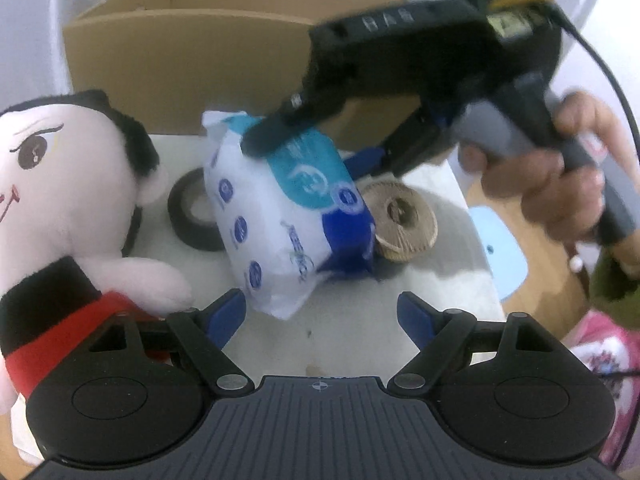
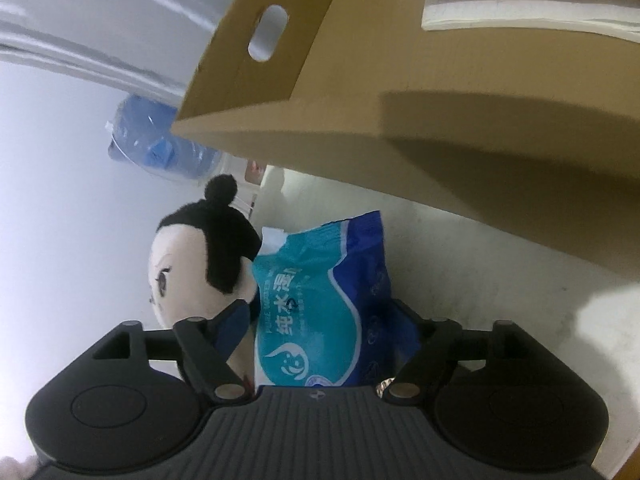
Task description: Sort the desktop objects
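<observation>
A white and blue pack of wet wipes [image 1: 280, 216] stands tilted on the white table [image 1: 352, 320]. My right gripper [image 1: 320, 140] reaches in from the upper right and is shut on the pack [image 2: 320, 312], one finger on each side. My left gripper [image 1: 322, 314] is open and empty, just in front of the pack. A plush doll [image 1: 68, 208] with black hair and a red sash lies at the left; it also shows in the right wrist view [image 2: 192, 272]. A black tape roll [image 1: 192, 212] and a twine spool [image 1: 400, 220] lie behind the pack.
An open cardboard box [image 1: 192, 64] stands at the back of the table; in the right wrist view [image 2: 440, 120] it holds a notebook [image 2: 520, 12]. A light blue stool [image 1: 500, 248] stands off the table's right edge.
</observation>
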The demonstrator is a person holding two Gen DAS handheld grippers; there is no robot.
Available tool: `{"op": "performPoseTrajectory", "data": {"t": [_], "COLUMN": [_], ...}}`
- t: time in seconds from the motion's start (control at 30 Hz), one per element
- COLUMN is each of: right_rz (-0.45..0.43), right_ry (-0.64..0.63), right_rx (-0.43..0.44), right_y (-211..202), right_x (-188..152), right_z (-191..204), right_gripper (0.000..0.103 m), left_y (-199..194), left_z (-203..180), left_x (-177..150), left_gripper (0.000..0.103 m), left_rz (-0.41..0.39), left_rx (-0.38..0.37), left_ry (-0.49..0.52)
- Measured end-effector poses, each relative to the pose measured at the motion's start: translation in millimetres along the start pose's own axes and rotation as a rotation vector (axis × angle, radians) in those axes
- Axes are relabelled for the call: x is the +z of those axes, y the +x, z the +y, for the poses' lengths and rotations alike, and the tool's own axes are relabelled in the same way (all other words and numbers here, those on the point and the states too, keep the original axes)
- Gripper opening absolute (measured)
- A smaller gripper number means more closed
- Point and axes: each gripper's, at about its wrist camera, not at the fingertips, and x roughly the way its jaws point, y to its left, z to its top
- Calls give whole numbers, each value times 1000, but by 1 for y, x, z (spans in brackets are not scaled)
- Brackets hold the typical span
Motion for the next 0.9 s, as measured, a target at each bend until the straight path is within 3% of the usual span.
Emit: {"op": "performPoseTrajectory", "data": {"t": [0.3,0.4,0.9], "right_rz": [-3,-22,-120], "right_ry": [58,59,42], "right_rx": [3,1,46], "right_y": [-1,-6,-38], "right_x": [-7,-13,-37], "right_z": [-15,-17,-1], "right_gripper": [80,78,74], "left_y": [14,14,-15], "left_z": [0,-5,-26], "left_x": [16,19,32], "left_gripper": [89,84,82], "left_rz": [-32,-46,-131], "left_rx": [16,34,39], "left_ry": [-40,-7,61]}}
